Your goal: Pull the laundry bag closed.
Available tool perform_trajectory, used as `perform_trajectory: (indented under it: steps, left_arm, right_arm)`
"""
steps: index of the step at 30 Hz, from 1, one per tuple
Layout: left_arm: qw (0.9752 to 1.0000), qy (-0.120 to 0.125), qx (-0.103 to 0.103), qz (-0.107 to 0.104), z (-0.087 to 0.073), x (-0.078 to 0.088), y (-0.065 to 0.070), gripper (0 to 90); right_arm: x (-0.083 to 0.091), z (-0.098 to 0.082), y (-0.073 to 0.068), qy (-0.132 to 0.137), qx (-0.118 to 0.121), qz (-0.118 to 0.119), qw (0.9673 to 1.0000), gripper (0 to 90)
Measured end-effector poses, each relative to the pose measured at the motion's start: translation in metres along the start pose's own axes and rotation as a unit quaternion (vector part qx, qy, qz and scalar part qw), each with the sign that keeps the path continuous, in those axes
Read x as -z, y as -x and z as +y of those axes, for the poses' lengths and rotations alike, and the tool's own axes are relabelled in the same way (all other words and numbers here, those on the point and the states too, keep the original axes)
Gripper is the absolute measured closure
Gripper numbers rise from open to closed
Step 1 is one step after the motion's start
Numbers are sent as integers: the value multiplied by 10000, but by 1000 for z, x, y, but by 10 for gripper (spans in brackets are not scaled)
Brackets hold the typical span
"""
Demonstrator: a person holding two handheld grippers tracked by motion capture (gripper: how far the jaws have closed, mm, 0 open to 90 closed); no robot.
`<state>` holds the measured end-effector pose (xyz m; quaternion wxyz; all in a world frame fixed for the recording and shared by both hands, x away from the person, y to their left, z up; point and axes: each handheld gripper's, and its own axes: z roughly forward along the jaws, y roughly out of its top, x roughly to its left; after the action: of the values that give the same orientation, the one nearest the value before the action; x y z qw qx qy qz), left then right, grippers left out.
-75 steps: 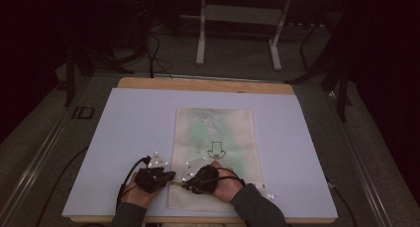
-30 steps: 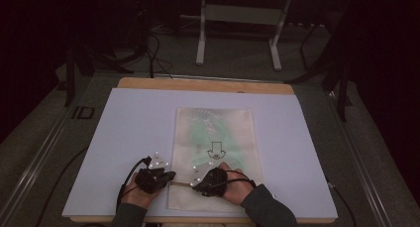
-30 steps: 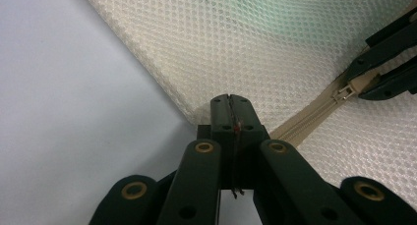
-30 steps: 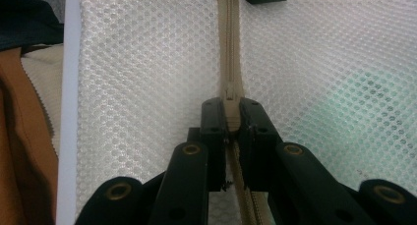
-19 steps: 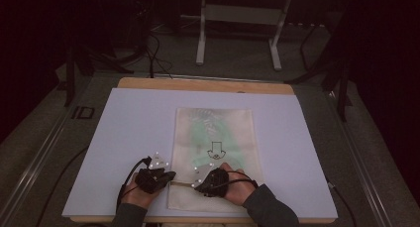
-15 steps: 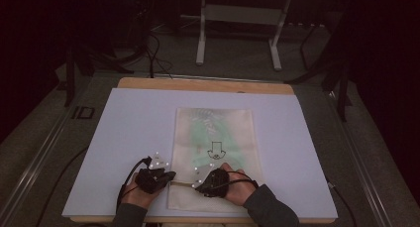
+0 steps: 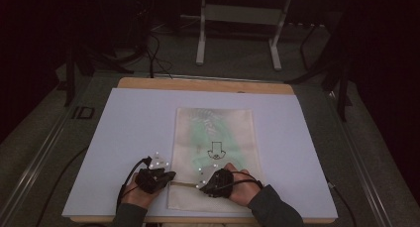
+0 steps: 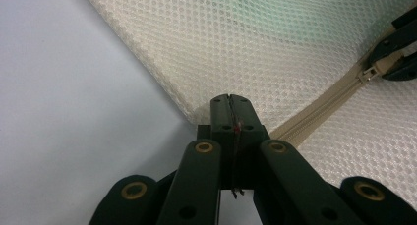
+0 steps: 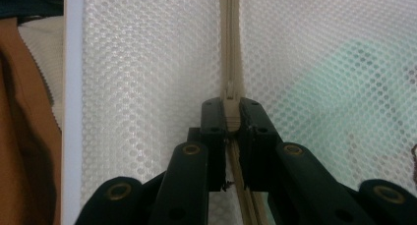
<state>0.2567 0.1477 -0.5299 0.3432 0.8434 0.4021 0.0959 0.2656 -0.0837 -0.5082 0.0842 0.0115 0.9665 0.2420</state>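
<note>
A cream mesh bag (image 7: 215,133) with a pale green item (image 7: 208,138) inside lies flat on the white board (image 7: 124,138). Its zipper (image 7: 183,184) runs along the near end. My left gripper (image 7: 171,180) is shut on the bag's corner (image 8: 211,87) at the zipper's end (image 8: 314,112). My right gripper (image 7: 199,185) sits a short way to the right, shut on the zipper pull (image 9: 230,107). In the left gripper view the right gripper (image 8: 398,48) and the pull (image 8: 368,75) show at the upper right. The green item (image 9: 354,87) shows through the mesh (image 9: 147,63).
The board lies on a wooden tabletop (image 7: 198,84). Behind the table stand the white legs of a frame (image 7: 237,14), with cables on the dark floor (image 7: 153,53). The board's near edge (image 9: 73,112) and brown cloth (image 9: 24,136) lie close to my right gripper.
My right gripper has slid a little to the right along the zipper, so the gap between the two grippers is wider. The left gripper has stayed put.
</note>
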Motion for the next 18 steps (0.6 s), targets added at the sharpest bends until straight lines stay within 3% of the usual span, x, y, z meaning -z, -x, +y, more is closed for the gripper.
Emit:
perform_trajectory:
  steps: [18]
  left_arm:
    - [10000,4,24,-10,0,0,0,897]
  right_arm:
    - [10,-17,2,-139,-105,11,9998,826]
